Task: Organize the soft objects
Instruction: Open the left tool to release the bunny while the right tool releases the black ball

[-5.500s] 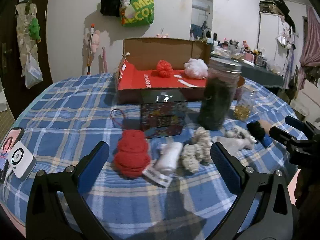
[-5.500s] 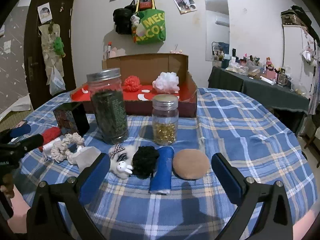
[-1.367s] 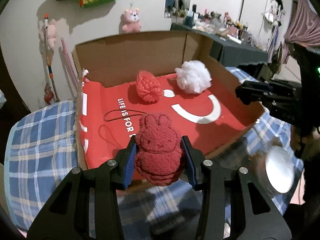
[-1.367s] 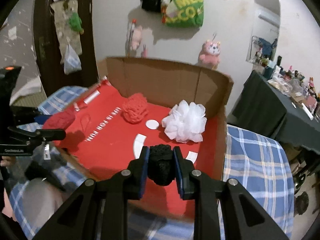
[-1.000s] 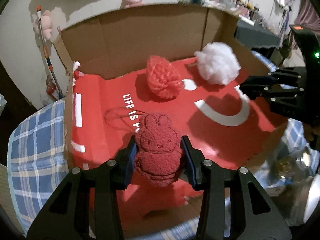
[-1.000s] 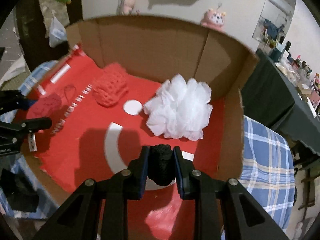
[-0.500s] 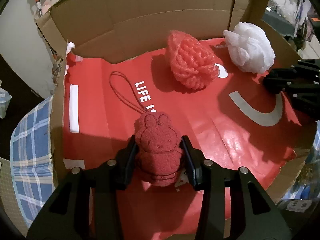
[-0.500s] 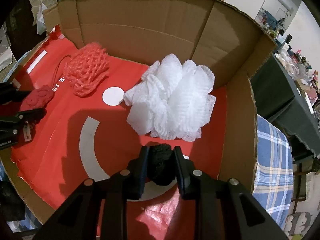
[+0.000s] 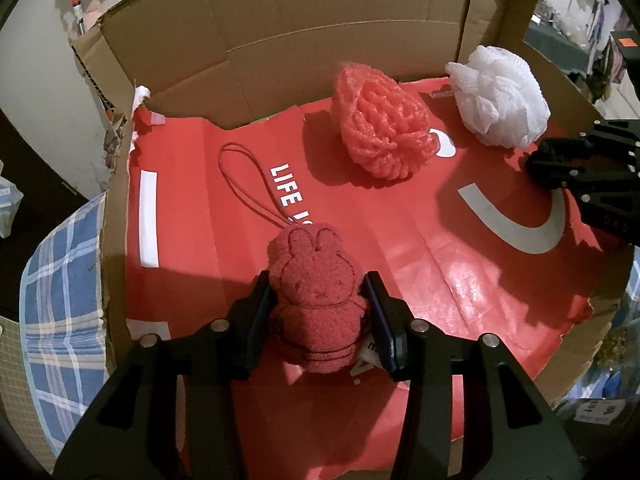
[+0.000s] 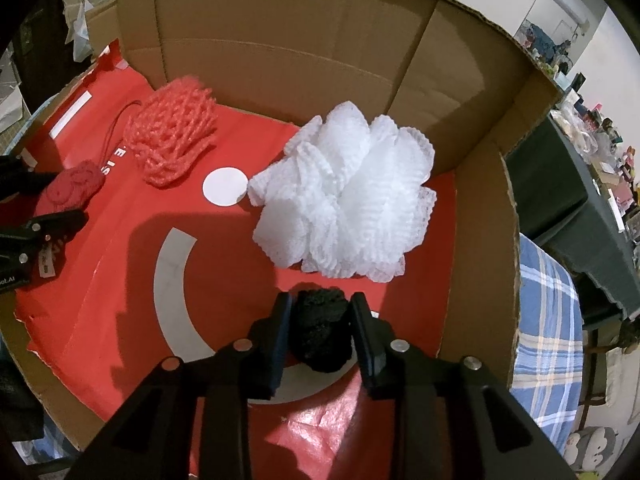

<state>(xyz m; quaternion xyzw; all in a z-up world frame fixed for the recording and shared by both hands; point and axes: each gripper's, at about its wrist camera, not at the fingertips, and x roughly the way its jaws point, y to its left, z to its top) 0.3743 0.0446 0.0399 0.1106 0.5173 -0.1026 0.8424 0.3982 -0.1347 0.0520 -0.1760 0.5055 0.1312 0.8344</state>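
A red bunny plush rests on the red liner of the cardboard box. My left gripper has its pads against the plush's sides, and its jaws are opening. The plush's cord loop lies behind it. In the right wrist view a black fuzzy ball sits on the liner between the jaws of my right gripper. Those jaws are opening, with thin gaps beside the ball. A pink mesh puff and a white mesh puff lie farther back in the box.
Tall cardboard walls close the box's back and right side. A blue plaid tablecloth lies around the box. A dark side table with small items stands to the right. Bare liner shows between the two grippers.
Both grippers came down into the box with their loads. The right jaws have widened off the black ball. The left jaws have eased slightly around the bunny.
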